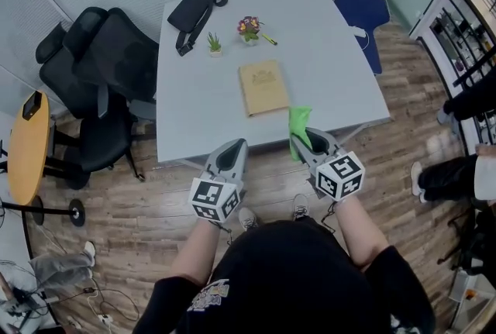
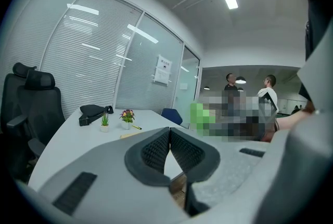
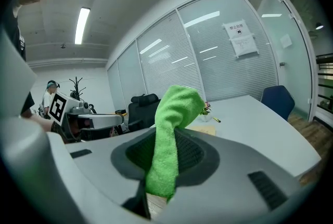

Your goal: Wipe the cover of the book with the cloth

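A tan book (image 1: 263, 87) lies flat near the middle of the pale grey table (image 1: 194, 115); in the left gripper view its edge (image 2: 132, 134) shows just past the jaws. A bright green cloth (image 1: 298, 125) is pinched in my right gripper (image 1: 304, 136), which hovers over the table's near edge, to the right of the book and nearer to me. The cloth (image 3: 171, 134) stands up between the jaws and droops below them. My left gripper (image 1: 235, 148) is shut and empty, short of the table's front edge.
At the table's far side are a black bag (image 1: 194, 15), a small green plant (image 1: 214, 44) and a flower pot (image 1: 249, 29) with a pen beside it. Black office chairs (image 1: 97, 69) stand left, a blue chair (image 1: 364, 7) far right. People's legs (image 1: 457, 170) are at the right.
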Motion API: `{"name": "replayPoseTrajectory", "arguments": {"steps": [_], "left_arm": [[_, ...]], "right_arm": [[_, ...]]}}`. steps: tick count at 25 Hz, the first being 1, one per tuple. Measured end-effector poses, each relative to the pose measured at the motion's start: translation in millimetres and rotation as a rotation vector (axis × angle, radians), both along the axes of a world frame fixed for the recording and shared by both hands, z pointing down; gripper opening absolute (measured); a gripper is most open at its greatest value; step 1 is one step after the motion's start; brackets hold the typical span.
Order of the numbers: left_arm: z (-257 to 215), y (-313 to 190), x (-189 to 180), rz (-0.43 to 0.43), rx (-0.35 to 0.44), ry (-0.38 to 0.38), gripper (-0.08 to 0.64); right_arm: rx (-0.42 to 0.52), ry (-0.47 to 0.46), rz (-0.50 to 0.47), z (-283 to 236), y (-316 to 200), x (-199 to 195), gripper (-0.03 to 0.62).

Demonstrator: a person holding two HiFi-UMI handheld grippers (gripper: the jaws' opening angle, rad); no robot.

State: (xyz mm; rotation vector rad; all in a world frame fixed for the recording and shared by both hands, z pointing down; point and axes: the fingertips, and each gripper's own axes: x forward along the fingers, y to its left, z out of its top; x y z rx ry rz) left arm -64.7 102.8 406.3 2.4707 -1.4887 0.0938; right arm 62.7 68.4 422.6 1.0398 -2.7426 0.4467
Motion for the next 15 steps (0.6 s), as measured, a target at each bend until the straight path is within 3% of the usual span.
{"name": "replayPoseTrajectory", "arguments": {"steps": [15], "left_arm": [[-3.6, 4.7, 7.9, -0.038, 0.004, -0.002, 0.006]], "right_arm": [[0.007, -0.018, -0.036, -4.2, -1.4, 4.7, 0.095]]}}
